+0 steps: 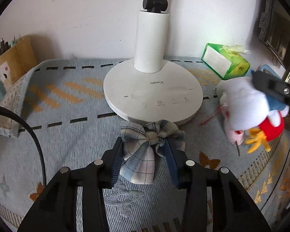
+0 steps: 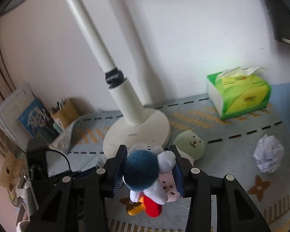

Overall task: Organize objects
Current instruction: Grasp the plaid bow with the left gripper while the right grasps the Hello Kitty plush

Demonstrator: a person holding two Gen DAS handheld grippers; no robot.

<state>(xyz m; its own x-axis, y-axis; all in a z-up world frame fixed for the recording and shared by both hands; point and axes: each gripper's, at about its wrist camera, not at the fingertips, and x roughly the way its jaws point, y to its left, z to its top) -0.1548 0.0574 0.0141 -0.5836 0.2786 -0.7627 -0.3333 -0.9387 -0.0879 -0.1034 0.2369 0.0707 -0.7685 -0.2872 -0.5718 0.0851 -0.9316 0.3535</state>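
My left gripper is shut on a plaid fabric bow just in front of the white lamp base. My right gripper is shut on a plush duck toy with a blue cap, white body and red bottom, held above the mat. The duck and the right gripper also show at the right of the left wrist view. A pale pink plush piece hangs with the duck. A green round plush lies behind the right finger.
A green tissue box stands at the back right by the wall. A crumpled paper ball lies on the blue patterned mat. A cardboard pen holder and books stand at the left. A black cable runs along the left.
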